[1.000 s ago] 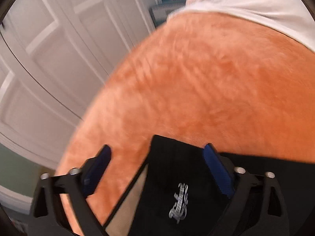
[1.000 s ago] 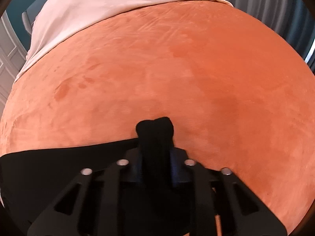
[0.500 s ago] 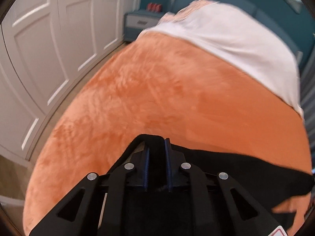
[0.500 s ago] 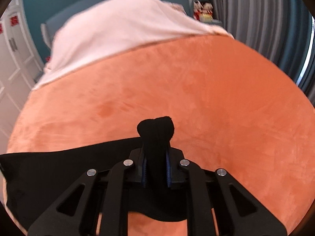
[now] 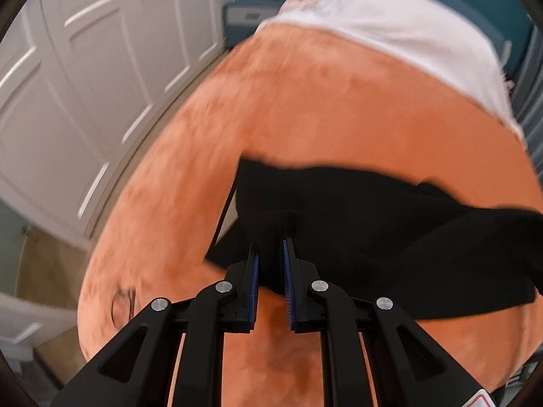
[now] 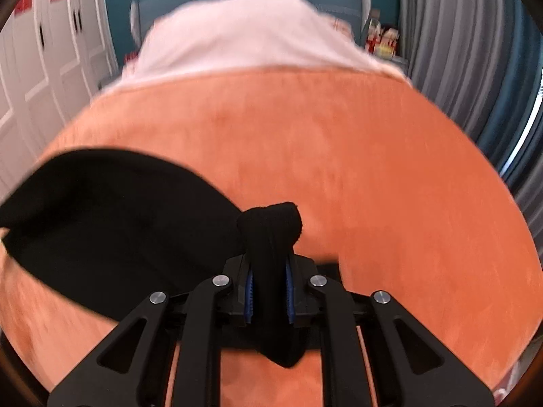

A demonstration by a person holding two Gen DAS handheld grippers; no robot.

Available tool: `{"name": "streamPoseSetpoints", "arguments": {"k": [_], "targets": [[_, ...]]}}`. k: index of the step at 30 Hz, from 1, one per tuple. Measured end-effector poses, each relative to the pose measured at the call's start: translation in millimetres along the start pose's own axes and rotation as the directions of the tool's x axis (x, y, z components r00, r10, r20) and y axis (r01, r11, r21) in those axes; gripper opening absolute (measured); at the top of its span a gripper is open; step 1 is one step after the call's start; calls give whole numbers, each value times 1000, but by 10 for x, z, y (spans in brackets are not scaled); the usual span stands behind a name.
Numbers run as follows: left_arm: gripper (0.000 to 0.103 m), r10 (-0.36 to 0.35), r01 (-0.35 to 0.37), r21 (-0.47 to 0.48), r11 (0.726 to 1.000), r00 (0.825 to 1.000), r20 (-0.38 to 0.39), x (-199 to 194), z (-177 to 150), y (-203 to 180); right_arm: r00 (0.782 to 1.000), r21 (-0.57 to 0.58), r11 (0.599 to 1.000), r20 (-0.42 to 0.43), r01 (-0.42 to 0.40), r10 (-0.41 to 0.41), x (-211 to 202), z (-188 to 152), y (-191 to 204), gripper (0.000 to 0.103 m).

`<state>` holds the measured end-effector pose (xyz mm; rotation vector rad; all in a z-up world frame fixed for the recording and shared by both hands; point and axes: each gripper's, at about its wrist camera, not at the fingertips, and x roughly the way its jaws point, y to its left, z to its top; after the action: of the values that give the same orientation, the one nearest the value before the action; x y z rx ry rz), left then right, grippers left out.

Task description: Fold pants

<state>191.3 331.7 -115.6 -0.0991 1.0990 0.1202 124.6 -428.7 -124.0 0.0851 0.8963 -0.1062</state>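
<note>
Bunching between both narrow jaws, black pants [image 5: 356,224] [image 6: 112,224], clamped above orange blanket [image 6: 373,169].

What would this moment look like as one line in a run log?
step: fold in progress | left gripper: shut on black pants | right gripper: shut on black pants | surface: orange bedspread

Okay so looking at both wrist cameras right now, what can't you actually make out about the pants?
- Left wrist view: the left hand-held gripper covers the pinched edge of the black pants; motion blur hides their folds.
- Right wrist view: the right hand-held gripper hides the bunched cloth below its pads; the pants run off the left edge.
- Waistband or leg end: cannot tell in either view.
</note>
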Motion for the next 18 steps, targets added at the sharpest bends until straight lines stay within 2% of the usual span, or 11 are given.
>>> {"name": "streamPoseSetpoints", "arguments": {"k": [4, 6, 7, 8, 9, 11, 12, 15, 16, 17, 18], "targets": [[12, 85, -86, -7, 996, 992, -90, 422, -265, -5, 993, -39, 998, -106, 41, -45, 317, -378, 51, 13], [19, 109, -115, -48, 992, 987, -114, 478, -332, -6, 987, -44, 997, -146, 56, -62, 448, -486, 64, 15], [22, 99, -109, -88, 990, 989, -106, 437, -353, 1, 986, -35, 998, -153, 59, -64, 460, -535, 52, 20], [42, 69, -83, -143, 986, 993, -99, 366, -350, 8, 987, -12, 999, -150, 53, -55, 427, -581, 27, 21], [69, 40, -56, -195, 979, 995, -88, 293, -363, 35, 990, 15, 998, -132, 55, -53, 359, -597, -7, 28], [86, 21, -31, -268, 963, 999, -39, 146, -392, 89, 996, 92, 994, -81, 51, -44, 159, -651, -93, 42], [86, 22, -28, -291, 956, 999, -24, 96, -389, 92, 997, 131, 990, -61, 49, -41, 49, -726, -138, 49], [86, -17, -1, -350, 937, 999, -46, 161, -377, 121, 1000, 297, 955, -19, 19, -14, -231, -891, -387, 50], [86, -30, 8, -365, 931, 998, -56, 212, -398, 112, 1000, 370, 929, 2, -18, 19, -305, -953, -474, 50], [86, -44, 8, -372, 928, 995, -88, 314, -409, 85, 997, 463, 883, 48, -82, 68, -374, -987, -597, 50], [86, -56, 8, -377, 926, 992, -114, 395, -410, 57, 995, 503, 858, 58, -99, 81, -373, -979, -650, 50]]}}
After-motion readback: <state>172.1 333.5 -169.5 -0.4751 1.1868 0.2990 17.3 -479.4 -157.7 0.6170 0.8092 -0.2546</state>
